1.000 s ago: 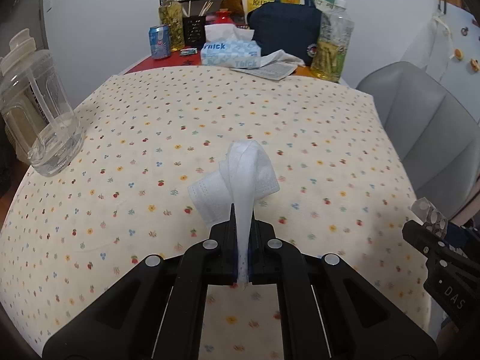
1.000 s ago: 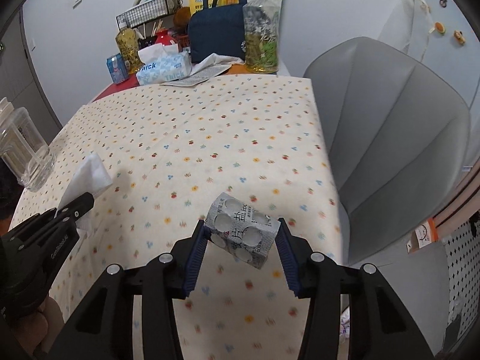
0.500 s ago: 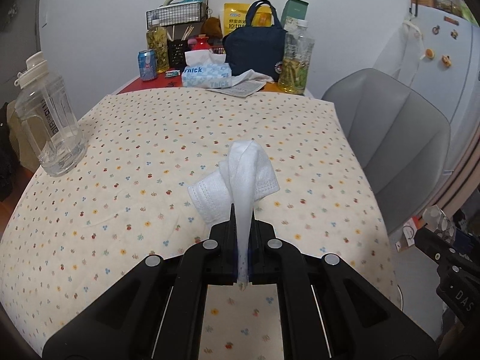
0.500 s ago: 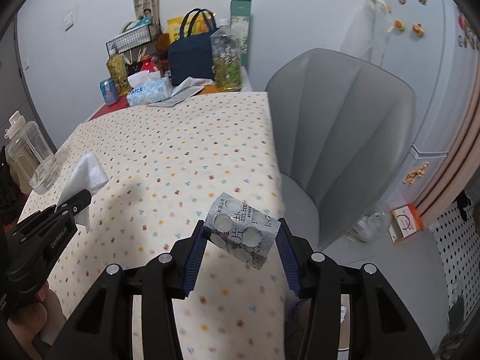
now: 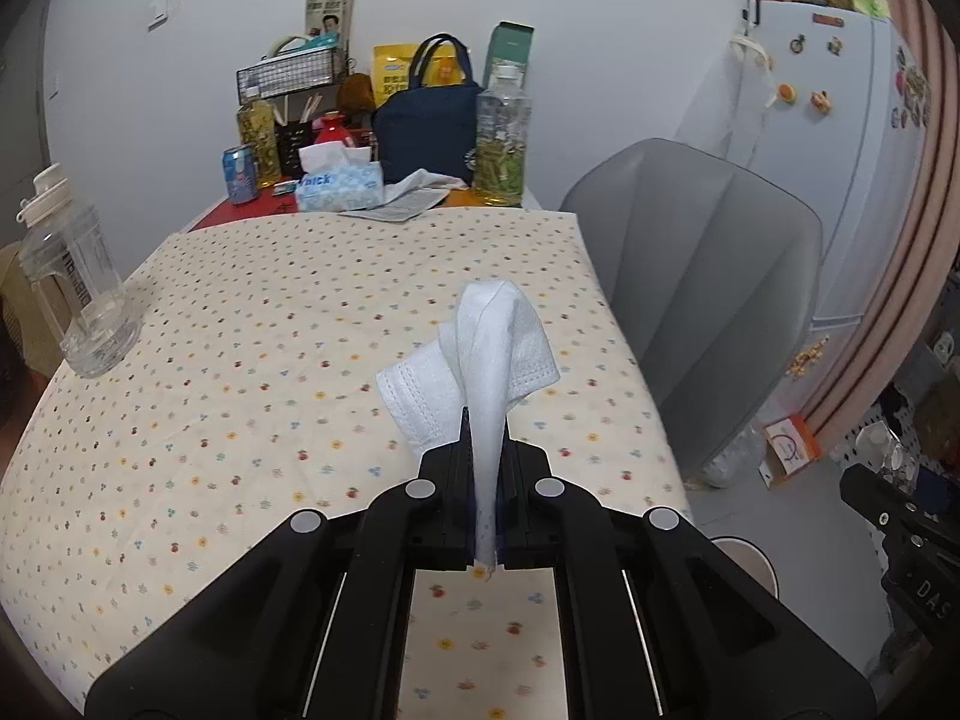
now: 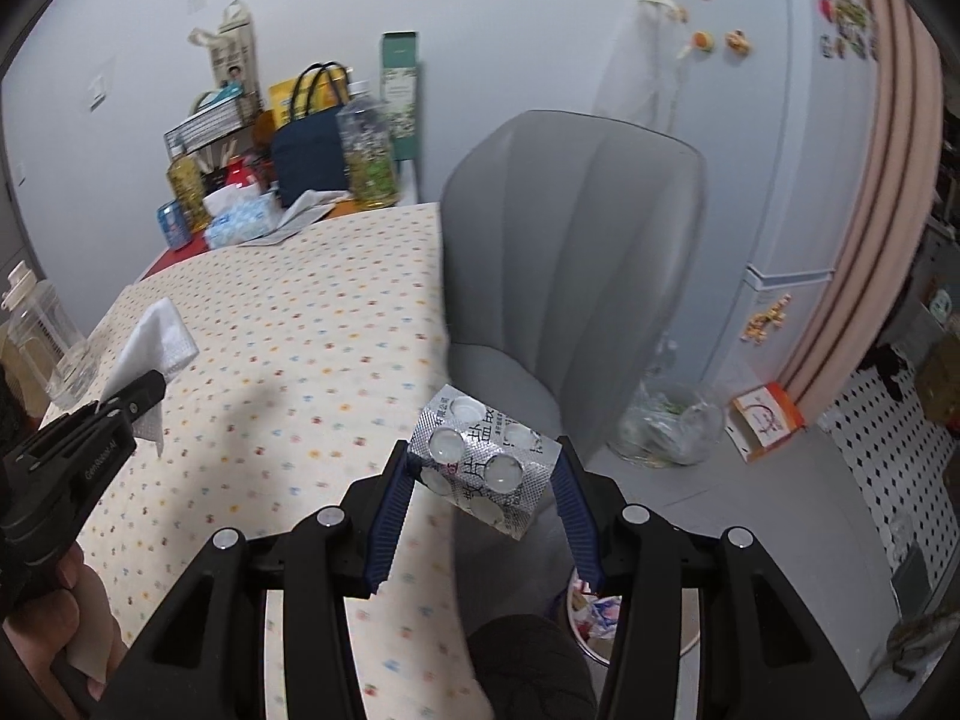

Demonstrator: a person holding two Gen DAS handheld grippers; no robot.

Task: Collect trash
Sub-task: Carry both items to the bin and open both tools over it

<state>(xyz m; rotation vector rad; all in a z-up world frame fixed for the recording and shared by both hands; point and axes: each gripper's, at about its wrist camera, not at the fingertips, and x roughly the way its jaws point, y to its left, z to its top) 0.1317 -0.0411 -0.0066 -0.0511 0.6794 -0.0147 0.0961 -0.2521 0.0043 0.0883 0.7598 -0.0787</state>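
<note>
Beyond the right edge of the floral-cloth surface (image 5: 252,360), a bin (image 6: 591,612) sits on the floor. Left tool (image 5: 485,468) pinches a white tissue (image 5: 480,354); right tool (image 6: 483,483) clamps a blister pack (image 6: 486,459) by its edges, so it could twist loose and miss the bin.

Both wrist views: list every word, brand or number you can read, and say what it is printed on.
"Vnick": tissue box at the table's far end.
"DAS": cut off, on the right tongs body, left wrist view.
"GenRobot.AI": left tongs body, right wrist view; small, so uncertain.
Blister pack in the right tongs: printed characters, partly covered, not readable.
Yellow bag, blue can, hanging bag: too small to read.
</note>
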